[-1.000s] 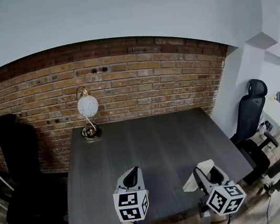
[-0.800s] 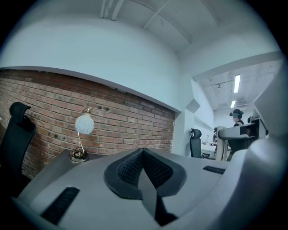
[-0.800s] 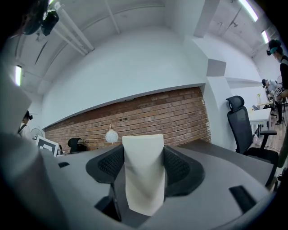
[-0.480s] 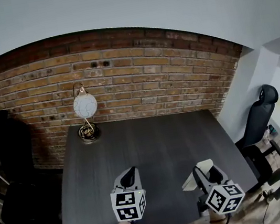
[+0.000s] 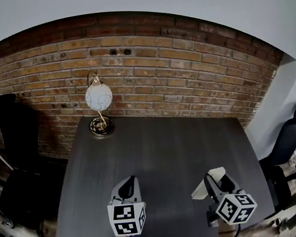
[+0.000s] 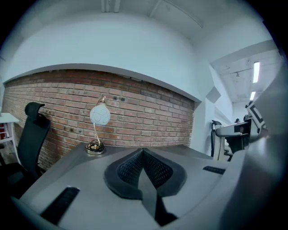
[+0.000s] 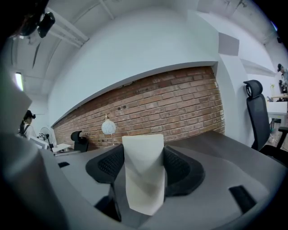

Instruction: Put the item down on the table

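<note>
- Holding the pale item (image 7: 143, 173) are the jaws of our right gripper (image 5: 211, 182), spread wide with 1 pad pressed against each side of it.
- We see the item squarely between those jaws, its long axis upright in the right gripper view and reaching past the fingertips.
- Our left gripper (image 6: 143, 167) has its jaws pressed together on nothing.
- Both grippers show over the near edge of the table (image 5: 163, 140), and the lamp (image 5: 98, 97) stands well apart at the far left corner.
- We judge that the right arm alone must lower the item onto the bare surface by the near right corner. How high it hangs we cannot tell.
</note>
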The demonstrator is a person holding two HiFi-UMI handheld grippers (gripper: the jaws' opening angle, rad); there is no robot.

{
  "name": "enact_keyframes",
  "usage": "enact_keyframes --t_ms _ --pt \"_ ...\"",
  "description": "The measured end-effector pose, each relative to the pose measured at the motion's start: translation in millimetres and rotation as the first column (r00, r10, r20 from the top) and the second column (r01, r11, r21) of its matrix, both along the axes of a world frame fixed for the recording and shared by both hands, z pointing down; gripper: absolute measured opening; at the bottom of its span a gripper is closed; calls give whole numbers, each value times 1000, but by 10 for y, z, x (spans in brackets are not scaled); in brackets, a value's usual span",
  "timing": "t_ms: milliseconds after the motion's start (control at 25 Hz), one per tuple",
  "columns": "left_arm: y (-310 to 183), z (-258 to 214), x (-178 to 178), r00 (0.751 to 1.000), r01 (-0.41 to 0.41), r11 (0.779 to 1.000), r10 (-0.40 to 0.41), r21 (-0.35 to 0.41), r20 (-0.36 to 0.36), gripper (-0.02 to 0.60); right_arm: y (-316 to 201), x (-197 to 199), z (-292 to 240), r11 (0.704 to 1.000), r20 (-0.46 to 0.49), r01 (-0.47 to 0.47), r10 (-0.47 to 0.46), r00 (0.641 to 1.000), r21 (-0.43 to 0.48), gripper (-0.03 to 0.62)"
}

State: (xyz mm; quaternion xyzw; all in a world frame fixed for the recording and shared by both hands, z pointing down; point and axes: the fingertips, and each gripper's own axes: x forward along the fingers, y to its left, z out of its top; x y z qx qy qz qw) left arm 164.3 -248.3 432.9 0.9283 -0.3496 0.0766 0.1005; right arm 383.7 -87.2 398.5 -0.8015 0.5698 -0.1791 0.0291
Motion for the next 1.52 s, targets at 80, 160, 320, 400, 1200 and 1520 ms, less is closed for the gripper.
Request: enact_keyframes --t_ms 80,160,320,400,1200,1520 --pt "-40 15 -55 997 73 997 -73 -12 7 12 -166 77 0 998 5 63 -63 998 0 293" --pt "-52 9 -68 990 140 990 -139 -25 11 12 -321 163 -27 992 6 129 -129 992 -3 293" --pt "-48 -65 -84 973 232 973 -232 -10 21 12 -554 284 -49 975 10 224 -223 975 -12 293" --pt "-59 -77 -59 968 252 968 -252 -6 17 12 -610 334 -61 971 6 240 -240 971 -6 293" --pt "-90 296 -180 940 332 943 -330 -11 91 12 -1050 283 314 860 -77 498 -507 859 -113 293" --pt "-154 624 -223 924 369 929 -363 -26 123 12 -1378 203 603 747 -152 626 -661 734 -226 293"
